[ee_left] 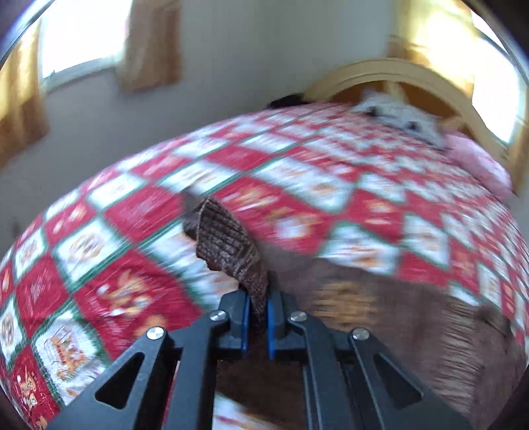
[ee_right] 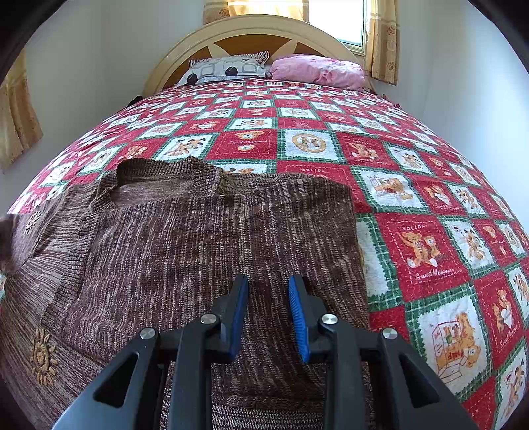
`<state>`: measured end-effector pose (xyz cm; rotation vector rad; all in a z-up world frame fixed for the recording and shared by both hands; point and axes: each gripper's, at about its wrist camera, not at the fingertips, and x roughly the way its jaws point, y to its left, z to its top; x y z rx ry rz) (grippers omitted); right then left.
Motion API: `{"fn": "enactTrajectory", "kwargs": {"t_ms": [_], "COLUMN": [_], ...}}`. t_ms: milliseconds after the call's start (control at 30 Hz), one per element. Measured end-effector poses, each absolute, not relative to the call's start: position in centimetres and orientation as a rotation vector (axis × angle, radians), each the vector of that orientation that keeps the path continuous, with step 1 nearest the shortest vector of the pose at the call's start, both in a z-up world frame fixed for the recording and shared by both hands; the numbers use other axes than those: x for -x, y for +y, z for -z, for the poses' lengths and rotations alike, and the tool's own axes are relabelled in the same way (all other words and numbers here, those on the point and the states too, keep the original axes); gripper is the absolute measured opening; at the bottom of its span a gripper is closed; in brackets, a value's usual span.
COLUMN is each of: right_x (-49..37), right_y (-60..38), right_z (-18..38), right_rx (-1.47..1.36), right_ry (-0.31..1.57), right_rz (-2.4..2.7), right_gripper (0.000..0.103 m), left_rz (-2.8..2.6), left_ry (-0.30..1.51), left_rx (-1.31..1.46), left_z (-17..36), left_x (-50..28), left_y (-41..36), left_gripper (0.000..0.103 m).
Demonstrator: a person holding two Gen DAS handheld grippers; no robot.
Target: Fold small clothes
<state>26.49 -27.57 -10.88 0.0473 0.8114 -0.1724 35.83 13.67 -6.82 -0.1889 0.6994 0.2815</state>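
Observation:
A brown knitted sweater point(ee_right: 198, 238) lies flat on the bed, its neck hole toward the headboard and a sun motif point(ee_right: 41, 357) near its left hem. My right gripper point(ee_right: 267, 281) stands open just over the sweater's lower middle, nothing pinched between its blue pads. In the blurred left wrist view my left gripper point(ee_left: 258, 297) is shut on a ribbed strip of the sweater point(ee_left: 224, 238), which rises from the jaws and hangs lifted off the quilt. The rest of the brown knit shows as a smear at lower right.
A red, white and green checked quilt point(ee_right: 413, 198) covers the bed. A patterned pillow point(ee_right: 228, 69) and a pink pillow point(ee_right: 317, 71) lie against the curved wooden headboard point(ee_right: 251, 29). Curtained windows and pale walls surround the bed.

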Motion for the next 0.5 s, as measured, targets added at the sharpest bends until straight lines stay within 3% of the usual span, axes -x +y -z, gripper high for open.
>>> {"fn": "enactTrajectory", "kwargs": {"t_ms": [233,500], "right_x": [-26.5,-26.5], "right_y": [-27.6,-27.7], "right_z": [10.9,10.9], "right_rx": [-0.049,-0.053], "right_ry": [0.811,0.811], "right_rz": [0.171,0.168], "right_gripper": [0.027,0.027], "left_rz": [0.001,0.063], "left_ry": [0.658,0.738], "left_rx": [0.031,-0.038], "left_z": [5.7,8.8], "left_x": [-32.5,-30.7], "left_y": [1.6,-3.5], "left_gripper": [0.008,0.008]}}
